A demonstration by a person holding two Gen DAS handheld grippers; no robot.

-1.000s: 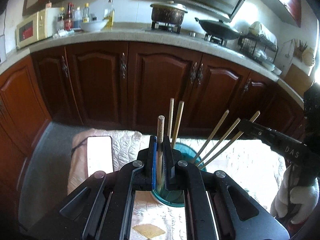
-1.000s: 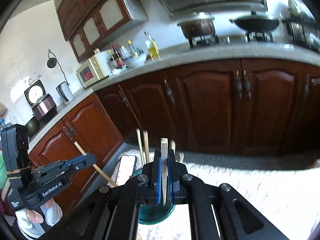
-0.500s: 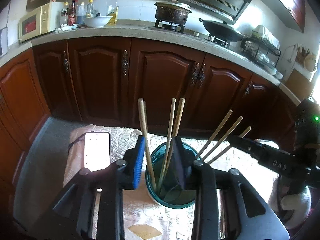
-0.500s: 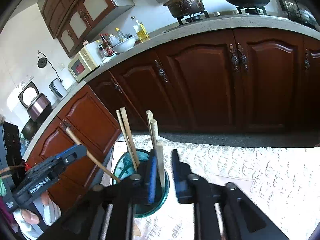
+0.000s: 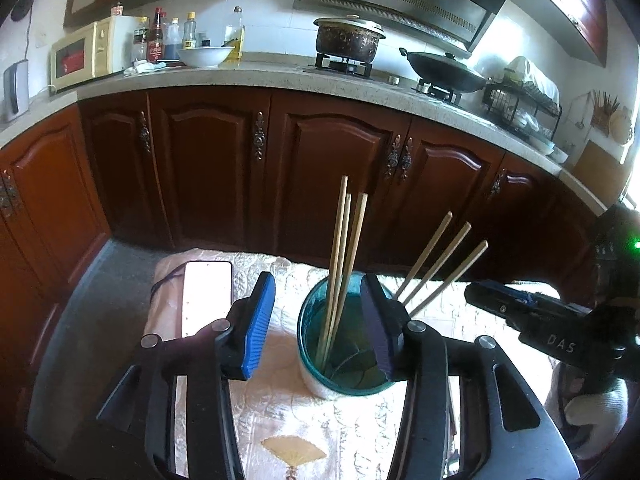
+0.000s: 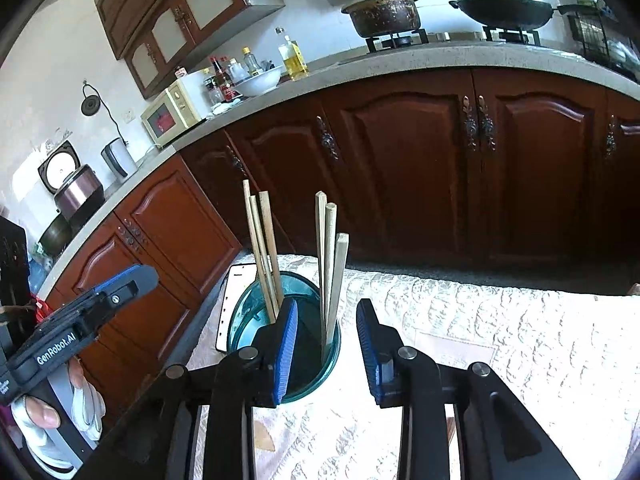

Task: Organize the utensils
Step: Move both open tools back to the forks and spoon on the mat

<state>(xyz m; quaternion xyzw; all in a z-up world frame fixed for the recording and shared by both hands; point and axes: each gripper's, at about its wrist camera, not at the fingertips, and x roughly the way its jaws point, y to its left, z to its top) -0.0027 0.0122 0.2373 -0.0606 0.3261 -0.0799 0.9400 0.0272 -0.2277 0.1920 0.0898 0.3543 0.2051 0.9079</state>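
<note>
Left wrist view: the left gripper, jaws just opened and apart, holds nothing; three chopsticks stand between its blue pads, untouched, in a teal cup on a patterned cloth. Three more chopsticks lean right. A phone lies left of the cup.

Right wrist view: the right gripper, jaws parted and empty, hovers at the cup rim; both chopstick groups rest inside. The left gripper shows at left.
</note>
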